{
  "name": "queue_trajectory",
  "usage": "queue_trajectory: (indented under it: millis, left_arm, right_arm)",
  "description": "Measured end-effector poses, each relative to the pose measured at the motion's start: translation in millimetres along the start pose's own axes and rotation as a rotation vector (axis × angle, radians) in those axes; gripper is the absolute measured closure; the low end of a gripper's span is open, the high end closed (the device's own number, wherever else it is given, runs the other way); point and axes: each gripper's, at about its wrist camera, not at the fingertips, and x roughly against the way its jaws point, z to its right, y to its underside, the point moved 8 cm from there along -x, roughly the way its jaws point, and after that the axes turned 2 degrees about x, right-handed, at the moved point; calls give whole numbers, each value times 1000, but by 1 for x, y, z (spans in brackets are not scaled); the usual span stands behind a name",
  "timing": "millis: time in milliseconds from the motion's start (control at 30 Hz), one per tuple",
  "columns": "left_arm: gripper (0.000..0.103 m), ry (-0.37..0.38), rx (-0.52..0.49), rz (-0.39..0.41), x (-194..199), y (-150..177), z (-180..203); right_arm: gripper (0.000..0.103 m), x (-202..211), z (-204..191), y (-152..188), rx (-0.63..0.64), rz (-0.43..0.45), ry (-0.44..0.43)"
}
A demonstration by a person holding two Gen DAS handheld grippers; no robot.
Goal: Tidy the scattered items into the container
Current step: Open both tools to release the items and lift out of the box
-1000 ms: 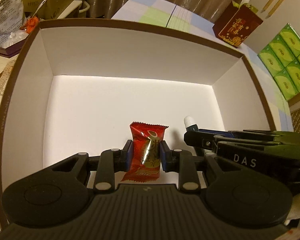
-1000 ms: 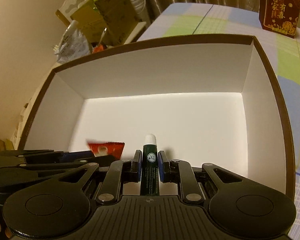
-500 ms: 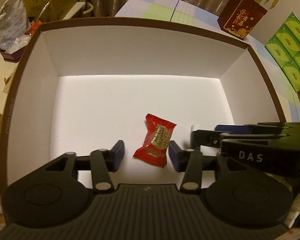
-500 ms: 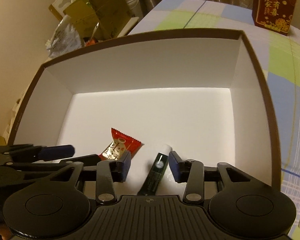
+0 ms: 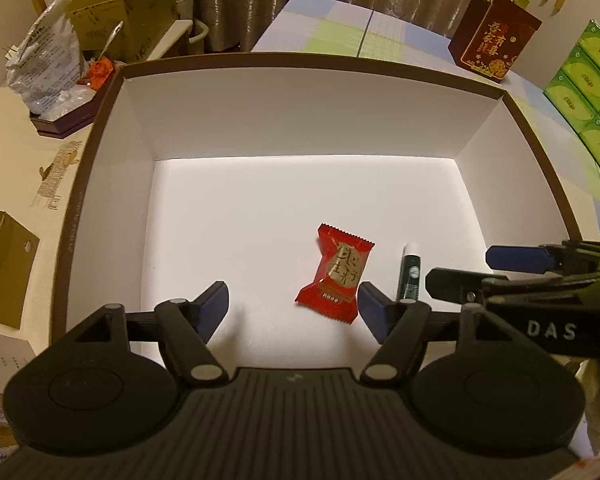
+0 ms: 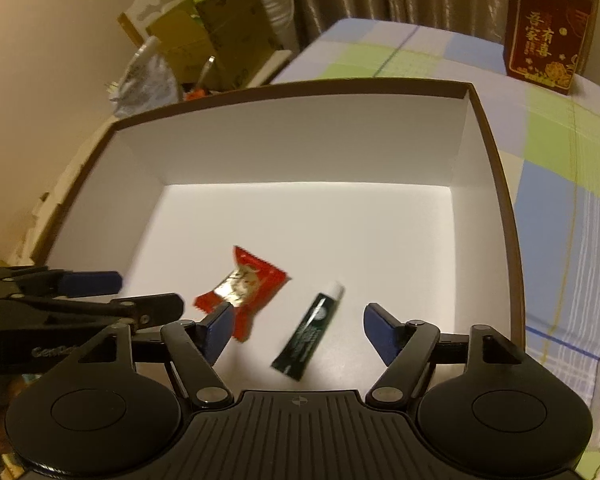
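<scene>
Clutter sits along the left edge of the scene in the left wrist view: a crinkled plastic bag [image 5: 46,66] on a dark tray, cardboard cartons [image 5: 112,8] behind it, and a small open carton [image 5: 6,268] nearer the camera; beside these stands the box [image 5: 100,148], brown on its rim and white inside, taking up most of both views; the left gripper [image 5: 290,306] hangs over the box's near edge with its two blue-padded fingers spread wide and nothing between them; the red candy packet [image 5: 336,274] lies flat on the box floor, close to the near edge and just inside the gripper's right-hand finger, apart from both pads as far as the view shows; just to its right lies the dark green tube [image 5: 409,270], white cap pointing toward the far wall, well short of the box's right wall; in the right wrist view the same tube [image 6: 310,330] lies slanted on the floor between the fingers of the right gripper [image 6: 298,330], whose fingers are also spread wide and touch nothing; the candy packet [image 6: 244,286], a little blurred here, lies just left of the tube, partly behind the gripper's left pad; past the box's far right corner a dark red gift bag [image 5: 494,38] stands upright on the checked cloth [image 5: 328,32]; green cartons [image 5: 588,92] are stacked at the far right
</scene>
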Motion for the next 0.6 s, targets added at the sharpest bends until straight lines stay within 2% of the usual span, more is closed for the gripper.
queue_trajectory:
  millis: [133,367,467,600]
  left_arm:
    - [35,3,8,19,11,2,1]
    - [23,-16,-15,93,42,0,4]
    - [18,-23,-15,113,52,2,5]
    - [17,-31,-9,132,66,9,9]
  right_arm:
    - [24,16,-9,1,27,50,-11]
    - [13,48,-25,4,75,138,-5]
    - [11,59,-29,7,95,165,4]
    - [5,75,-34,13,128,201,18]
